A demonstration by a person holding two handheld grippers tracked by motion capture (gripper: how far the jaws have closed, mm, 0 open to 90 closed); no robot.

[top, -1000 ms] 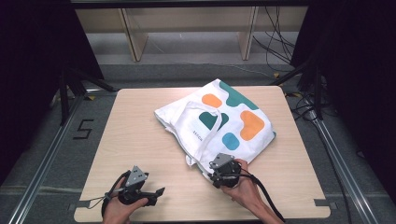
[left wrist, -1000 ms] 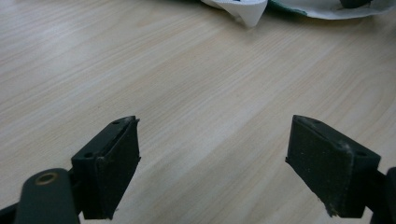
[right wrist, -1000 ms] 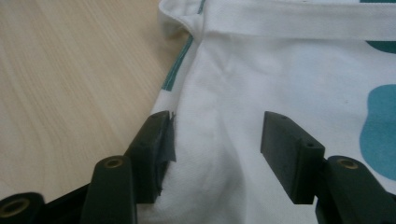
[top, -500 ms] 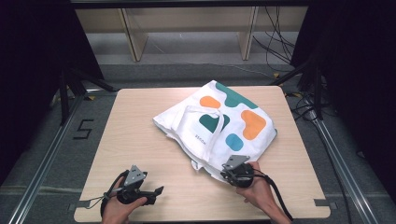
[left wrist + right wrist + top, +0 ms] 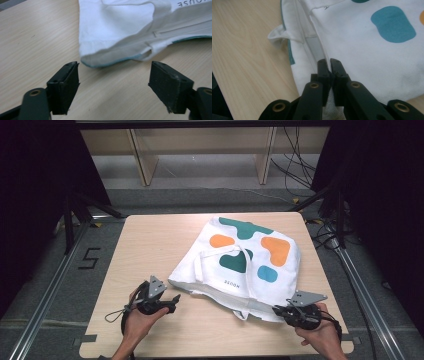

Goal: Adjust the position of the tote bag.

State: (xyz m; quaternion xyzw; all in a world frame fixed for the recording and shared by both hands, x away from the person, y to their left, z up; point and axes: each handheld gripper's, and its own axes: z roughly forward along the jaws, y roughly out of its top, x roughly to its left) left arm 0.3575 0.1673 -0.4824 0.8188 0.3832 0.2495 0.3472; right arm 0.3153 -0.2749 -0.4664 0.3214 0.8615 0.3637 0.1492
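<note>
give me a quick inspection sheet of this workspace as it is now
surface: light wooden table, bare apart from the bag.
job's things: white tote bag with teal and orange blobs lies flat on the table's right half, opening toward the person.
clutter: nothing seen.
grippers: left gripper is open, jaws wide, just short of the bag's near left corner and not touching it; right gripper is shut on the bag's near right edge.
cables: a thin cable loops from the left gripper; more cables lie on the floor at the far right.
surroundings: wooden shelf legs behind the table, metal rails alongside, a "5" mark on the floor.
</note>
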